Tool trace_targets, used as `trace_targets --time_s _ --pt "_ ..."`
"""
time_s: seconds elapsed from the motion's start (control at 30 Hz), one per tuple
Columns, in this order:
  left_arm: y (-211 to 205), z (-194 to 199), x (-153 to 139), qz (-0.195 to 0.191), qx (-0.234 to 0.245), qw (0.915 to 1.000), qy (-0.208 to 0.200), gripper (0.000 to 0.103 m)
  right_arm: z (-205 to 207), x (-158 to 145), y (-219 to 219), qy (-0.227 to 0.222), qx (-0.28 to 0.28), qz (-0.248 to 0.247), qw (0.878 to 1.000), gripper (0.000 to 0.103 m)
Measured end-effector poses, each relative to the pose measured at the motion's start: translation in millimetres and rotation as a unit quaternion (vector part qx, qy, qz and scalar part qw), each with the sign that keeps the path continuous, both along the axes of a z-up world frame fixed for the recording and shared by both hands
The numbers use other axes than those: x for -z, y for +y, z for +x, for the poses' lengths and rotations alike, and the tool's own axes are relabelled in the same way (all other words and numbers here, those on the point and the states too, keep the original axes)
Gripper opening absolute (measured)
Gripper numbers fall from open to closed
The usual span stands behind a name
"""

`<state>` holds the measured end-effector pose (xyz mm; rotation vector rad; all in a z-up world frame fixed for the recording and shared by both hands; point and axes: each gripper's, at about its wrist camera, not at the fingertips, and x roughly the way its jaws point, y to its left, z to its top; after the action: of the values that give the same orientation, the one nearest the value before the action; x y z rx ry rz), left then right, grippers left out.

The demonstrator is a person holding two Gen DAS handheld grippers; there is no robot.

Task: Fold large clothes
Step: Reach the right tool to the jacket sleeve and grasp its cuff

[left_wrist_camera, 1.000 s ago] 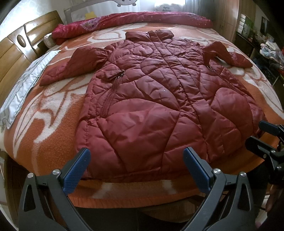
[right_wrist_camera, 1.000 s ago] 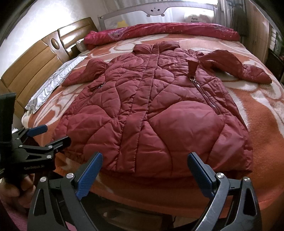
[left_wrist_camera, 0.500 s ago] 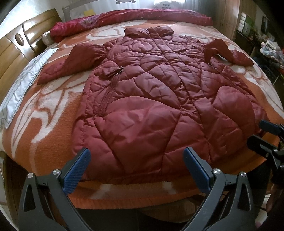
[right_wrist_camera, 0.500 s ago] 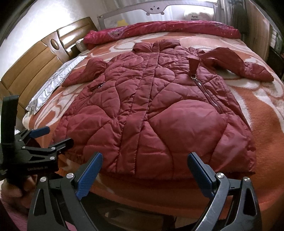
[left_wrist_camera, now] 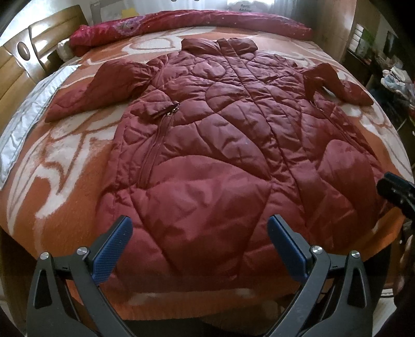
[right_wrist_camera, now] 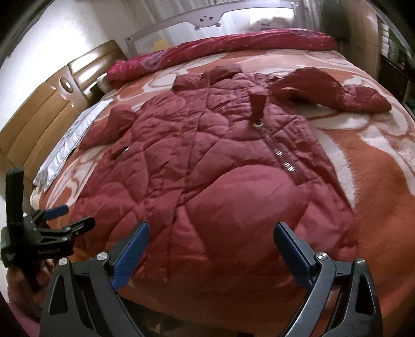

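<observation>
A dark red quilted puffer coat (left_wrist_camera: 223,145) lies flat on the bed, collar far, hem near me, both sleeves spread outward. It also shows in the right wrist view (right_wrist_camera: 207,166). My left gripper (left_wrist_camera: 199,246) is open and empty, jaws wide apart just above the coat's hem. My right gripper (right_wrist_camera: 211,251) is open and empty above the hem's right part. The left gripper shows from the side in the right wrist view (right_wrist_camera: 67,215), at the hem's left corner. The right gripper's fingers (left_wrist_camera: 394,191) show at the right edge of the left wrist view.
The bed has an orange and white blanket (left_wrist_camera: 64,166). A red rolled quilt (left_wrist_camera: 181,20) lies along the far side. A wooden headboard (right_wrist_camera: 39,119) is at the left, with a grey strip of cloth (left_wrist_camera: 23,114) beside it. Cluttered shelves (left_wrist_camera: 389,75) stand at the right.
Both grippers have moved forward and lower toward the coat's hem, which now sits between their open jaws. The coat has not moved.
</observation>
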<state>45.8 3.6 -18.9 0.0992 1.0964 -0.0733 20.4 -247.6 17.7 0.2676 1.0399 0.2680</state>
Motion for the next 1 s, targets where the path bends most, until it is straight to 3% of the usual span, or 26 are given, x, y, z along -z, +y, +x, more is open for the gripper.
trace_targets --time_s 0.47,1.0 --pt "-4.5 52.0 -11.5 -0.007 -0.004 0.9998 -0.016 0.103 61.1 2.6 -77.2 -0.009 0.069 0.022 0.997 0.097" --pt "-9.8 104.5 -4.5 0.04 -0.021 0.999 0.002 0.103 162.2 46.3 -213.2 0.019 0.201 0.057 0.978 0.096"
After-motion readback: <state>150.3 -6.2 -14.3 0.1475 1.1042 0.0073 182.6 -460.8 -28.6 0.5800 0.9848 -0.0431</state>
